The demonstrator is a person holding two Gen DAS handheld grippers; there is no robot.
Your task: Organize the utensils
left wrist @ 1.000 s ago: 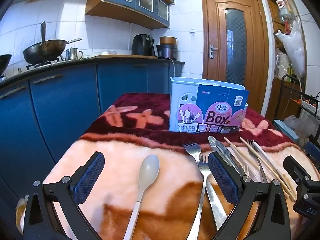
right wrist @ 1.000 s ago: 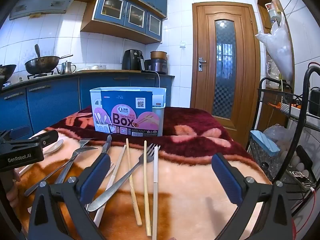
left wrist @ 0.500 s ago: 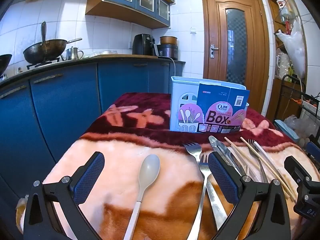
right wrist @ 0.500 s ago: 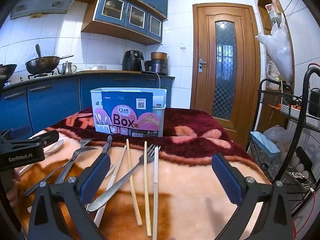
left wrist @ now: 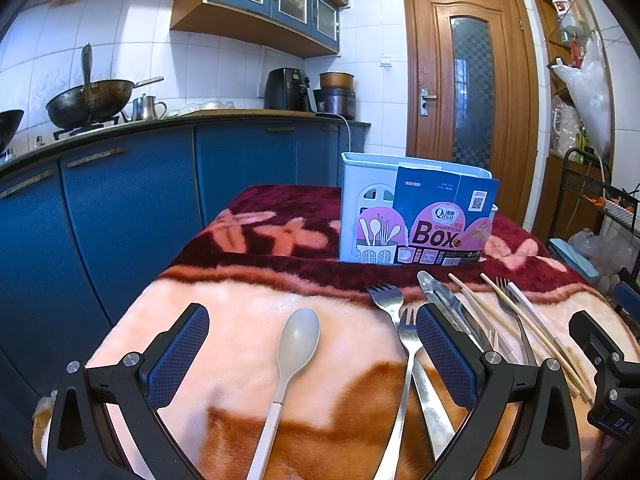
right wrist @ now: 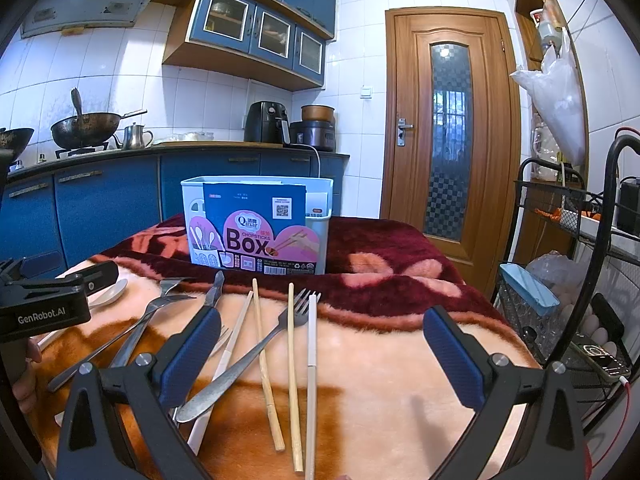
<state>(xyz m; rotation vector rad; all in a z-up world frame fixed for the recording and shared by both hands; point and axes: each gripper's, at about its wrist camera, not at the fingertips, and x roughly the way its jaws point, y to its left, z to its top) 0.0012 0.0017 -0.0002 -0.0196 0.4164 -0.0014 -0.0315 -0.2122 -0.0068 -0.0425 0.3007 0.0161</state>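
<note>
Fingers: both your left gripper (left wrist: 312, 354) and right gripper (right wrist: 322, 350) are spread wide, holding nothing.
Spoon (left wrist: 298, 342): lies between your left fingers (left wrist: 180, 354) on the blanket-covered tabletop (left wrist: 240, 320).
Forks (left wrist: 394, 312), chopsticks (right wrist: 276, 356): scattered flat before you — near the right gripper.
Utensil box (right wrist: 256, 226): upright behind them.

black angular frames on the left gripper (left wrist: 312, 354) and right gripper (right wrist: 322, 350), silver screws at the joints, blue textured pads (left wrist: 444, 360) on the fingers. white "genrobot.ai" lettering along the left one's black housing.
</note>
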